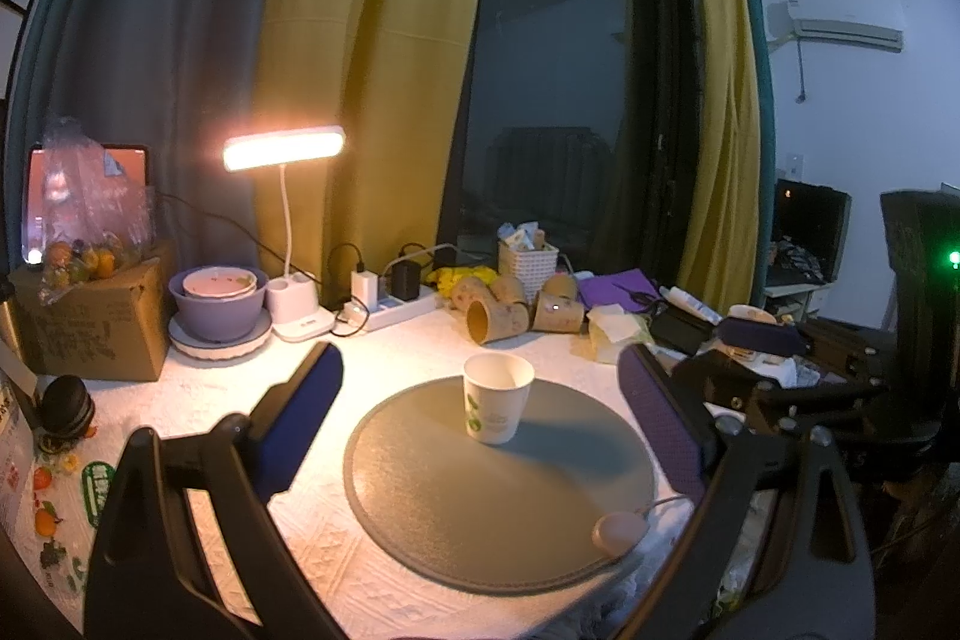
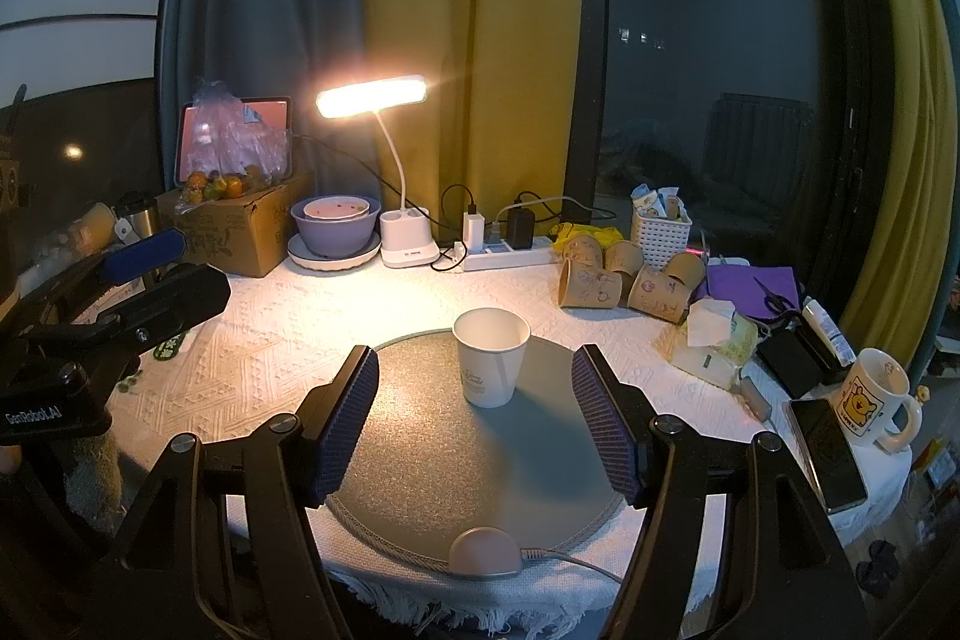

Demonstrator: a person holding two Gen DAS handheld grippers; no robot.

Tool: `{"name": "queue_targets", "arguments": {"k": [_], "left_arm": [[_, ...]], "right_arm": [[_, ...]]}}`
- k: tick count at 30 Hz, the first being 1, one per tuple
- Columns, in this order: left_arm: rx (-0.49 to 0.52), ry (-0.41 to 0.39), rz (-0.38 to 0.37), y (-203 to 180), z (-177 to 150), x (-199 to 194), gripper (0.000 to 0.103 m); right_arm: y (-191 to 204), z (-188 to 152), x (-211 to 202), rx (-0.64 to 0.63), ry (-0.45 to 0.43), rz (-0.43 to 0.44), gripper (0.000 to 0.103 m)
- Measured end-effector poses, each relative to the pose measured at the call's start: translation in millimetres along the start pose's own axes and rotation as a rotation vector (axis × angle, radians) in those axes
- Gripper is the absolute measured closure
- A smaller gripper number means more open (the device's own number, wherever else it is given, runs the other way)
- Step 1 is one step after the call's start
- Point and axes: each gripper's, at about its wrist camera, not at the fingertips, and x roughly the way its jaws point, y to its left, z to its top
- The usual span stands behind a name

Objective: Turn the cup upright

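Observation:
A white paper cup (image 1: 497,398) stands upright, mouth up, on the far part of a round grey mat (image 1: 498,496). It also shows in the right wrist view (image 2: 491,355) on the same mat (image 2: 456,460). My left gripper (image 1: 480,376) is open and empty, its blue pads wide apart on either side of the cup, a little short of it. My right gripper (image 2: 474,376) is open and empty, with the cup just beyond its fingertips. The left gripper (image 2: 144,250) also appears at the left of the right wrist view.
A lit desk lamp (image 2: 372,97), stacked bowls (image 2: 336,226), a cardboard box (image 2: 240,232) and a power strip (image 2: 510,256) line the back. Brown paper cups (image 2: 624,280) lie on their sides at right, near a tissue pack (image 2: 714,340), phone (image 2: 828,454) and mug (image 2: 870,394). A pink mouse (image 2: 486,550) sits at the mat's near edge.

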Motion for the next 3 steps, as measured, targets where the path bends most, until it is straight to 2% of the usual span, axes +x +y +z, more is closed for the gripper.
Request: {"name": "queue_targets", "arguments": {"k": [3], "left_arm": [[0.0,-0.001,-0.023,-1.5,-1.7,0.3,0.009]], "right_arm": [[0.1,0.0,-0.2,-0.003,-0.001,0.0,0.033]]}}
